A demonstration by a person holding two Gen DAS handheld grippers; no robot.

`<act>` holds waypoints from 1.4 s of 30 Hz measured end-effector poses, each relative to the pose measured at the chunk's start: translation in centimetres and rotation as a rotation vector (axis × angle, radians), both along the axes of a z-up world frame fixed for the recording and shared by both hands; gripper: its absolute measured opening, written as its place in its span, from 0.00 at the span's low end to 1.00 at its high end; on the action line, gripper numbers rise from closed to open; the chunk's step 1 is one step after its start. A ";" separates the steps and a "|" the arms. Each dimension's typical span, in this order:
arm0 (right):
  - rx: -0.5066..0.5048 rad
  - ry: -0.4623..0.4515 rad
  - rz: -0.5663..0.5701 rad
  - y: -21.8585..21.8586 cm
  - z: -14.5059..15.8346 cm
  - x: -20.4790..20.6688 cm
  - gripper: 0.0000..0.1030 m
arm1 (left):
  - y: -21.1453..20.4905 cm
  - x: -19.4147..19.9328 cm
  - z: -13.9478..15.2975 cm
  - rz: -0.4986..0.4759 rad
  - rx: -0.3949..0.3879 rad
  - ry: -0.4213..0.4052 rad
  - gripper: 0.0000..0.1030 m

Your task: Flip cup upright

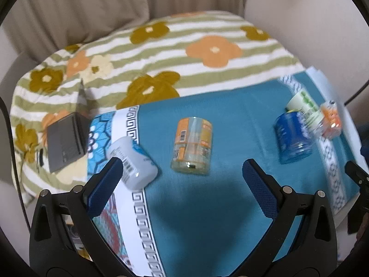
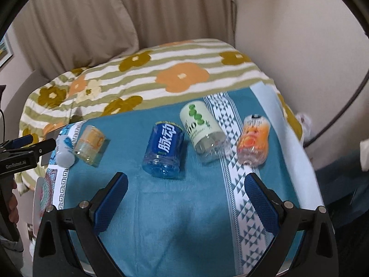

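Note:
Several cut-bottle cups lie on their sides on a teal cloth (image 1: 196, 207). A white one (image 1: 132, 161) lies at the left, an orange-labelled one (image 1: 192, 146) in the middle, then a blue one (image 2: 165, 149), a pale green one (image 2: 203, 129) and a clear orange one (image 2: 253, 139) to the right. My left gripper (image 1: 182, 170) is open and empty, just short of the orange-labelled cup, its left finger (image 1: 108, 184) beside the white cup. My right gripper (image 2: 186, 184) is open and empty, near the blue cup.
The cloth lies on a bed with a striped flower blanket (image 1: 161, 53). A grey laptop-like device (image 1: 64, 138) rests on the blanket at the left. Curtains (image 2: 115, 23) and a wall stand behind. The left gripper shows at the left edge of the right wrist view (image 2: 20, 147).

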State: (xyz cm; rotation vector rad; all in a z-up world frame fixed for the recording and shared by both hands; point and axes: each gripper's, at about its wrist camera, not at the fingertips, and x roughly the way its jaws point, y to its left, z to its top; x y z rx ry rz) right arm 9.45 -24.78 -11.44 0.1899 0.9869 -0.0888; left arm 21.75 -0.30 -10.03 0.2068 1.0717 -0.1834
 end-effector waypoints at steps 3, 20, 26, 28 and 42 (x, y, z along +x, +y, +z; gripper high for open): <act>-0.009 0.032 -0.039 0.2 -1.1 0.6 0.98 | -0.4 2.2 -2.2 -0.050 0.019 0.052 1.00; 0.044 0.133 -0.173 0.5 -5.8 1.7 0.98 | -2.2 5.8 -9.4 -0.155 0.070 0.212 0.63; 0.051 0.136 -0.165 0.6 -5.9 1.8 0.98 | -2.3 5.5 -9.1 -0.150 0.058 0.215 0.63; 0.048 0.131 -0.159 0.5 -5.7 1.6 0.98 | -2.4 5.1 -8.6 -0.144 0.054 0.209 0.63; 0.041 0.067 -0.045 -0.5 -3.2 -0.6 0.98 | -5.0 -1.7 -4.1 -0.056 -0.002 0.163 0.63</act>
